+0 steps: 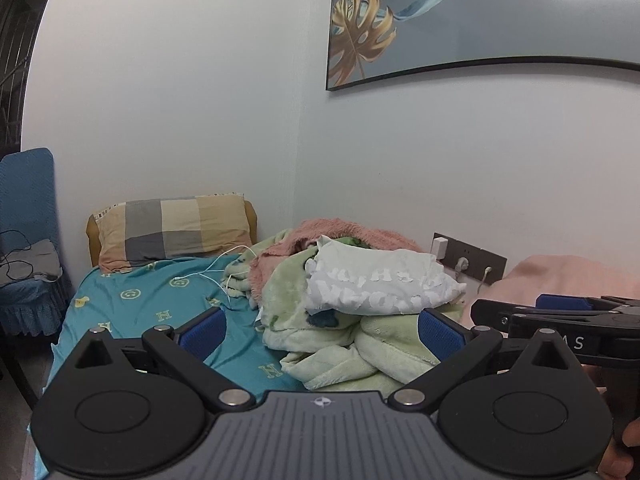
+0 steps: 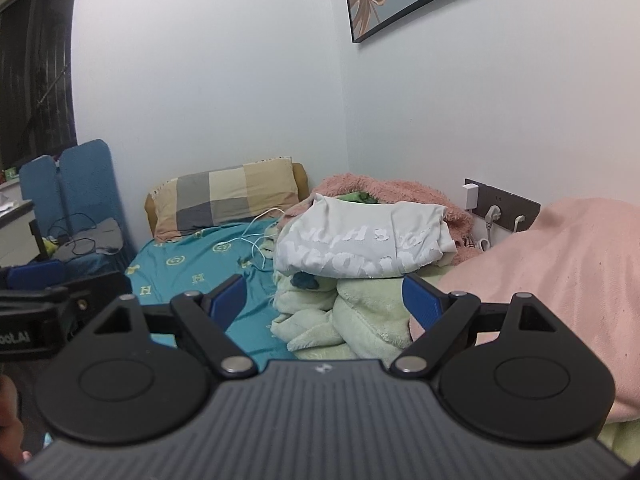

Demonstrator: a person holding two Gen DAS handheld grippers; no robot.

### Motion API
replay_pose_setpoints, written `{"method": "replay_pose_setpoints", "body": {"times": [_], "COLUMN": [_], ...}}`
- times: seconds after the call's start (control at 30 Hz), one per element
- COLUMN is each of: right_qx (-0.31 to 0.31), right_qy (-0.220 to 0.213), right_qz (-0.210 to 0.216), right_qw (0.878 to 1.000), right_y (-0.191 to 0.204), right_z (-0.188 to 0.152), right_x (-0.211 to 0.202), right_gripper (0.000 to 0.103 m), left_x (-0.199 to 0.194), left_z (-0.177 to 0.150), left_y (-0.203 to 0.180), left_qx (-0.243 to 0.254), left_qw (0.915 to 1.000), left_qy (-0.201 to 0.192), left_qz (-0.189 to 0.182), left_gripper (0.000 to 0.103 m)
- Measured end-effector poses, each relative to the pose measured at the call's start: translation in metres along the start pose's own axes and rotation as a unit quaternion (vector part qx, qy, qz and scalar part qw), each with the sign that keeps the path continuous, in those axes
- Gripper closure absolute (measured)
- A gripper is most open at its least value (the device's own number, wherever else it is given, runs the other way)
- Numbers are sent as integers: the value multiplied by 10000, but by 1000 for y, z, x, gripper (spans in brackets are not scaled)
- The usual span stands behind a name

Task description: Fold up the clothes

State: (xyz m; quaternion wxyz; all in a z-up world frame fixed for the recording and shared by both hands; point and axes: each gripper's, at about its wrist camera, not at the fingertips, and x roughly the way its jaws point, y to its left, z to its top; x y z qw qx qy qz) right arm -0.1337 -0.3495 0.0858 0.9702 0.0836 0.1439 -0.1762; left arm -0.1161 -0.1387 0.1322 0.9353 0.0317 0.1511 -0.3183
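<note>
A light grey shirt with cracked white lettering [image 1: 380, 282] [image 2: 360, 240] lies crumpled on top of a pale green fleece blanket [image 1: 352, 352] [image 2: 360, 320] on the bed. My left gripper [image 1: 322, 330] is open, held above the bed short of the pile, nothing between its blue pads. My right gripper [image 2: 324, 300] is open too, facing the same pile from slightly nearer, empty. The right gripper's side shows at the right edge of the left wrist view [image 1: 560, 320]. The left one appears at the left edge of the right wrist view [image 2: 40, 308].
A teal patterned sheet [image 1: 160, 300] covers the bed, with a checked pillow [image 1: 172, 228] at its head. A white cable [image 1: 216, 276] trails across the sheet. A pink fluffy blanket [image 1: 352, 232] lies behind the pile, a pink cover [image 2: 560, 272] to the right. Wall sockets [image 2: 504, 208] and a blue chair [image 1: 28, 240] border the bed.
</note>
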Motion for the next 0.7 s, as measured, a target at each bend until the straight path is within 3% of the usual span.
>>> {"method": "replay_pose_setpoints", "body": {"times": [0.33, 0.7], "right_qx": [-172, -205], "right_qy": [-129, -83], "right_qz": [-108, -111], "right_qw": [9997, 9997], "right_y": [3, 5], "right_z": [2, 0], "right_x": [-9, -12], "right_gripper": [17, 17], "left_x": [-2, -8], "left_z": [3, 2], "left_y": [15, 11], "left_qx": [-157, -88], "left_qw": [9993, 9997], "left_qy": [-29, -70], "left_qz": [352, 234], "left_gripper": [0, 0]}}
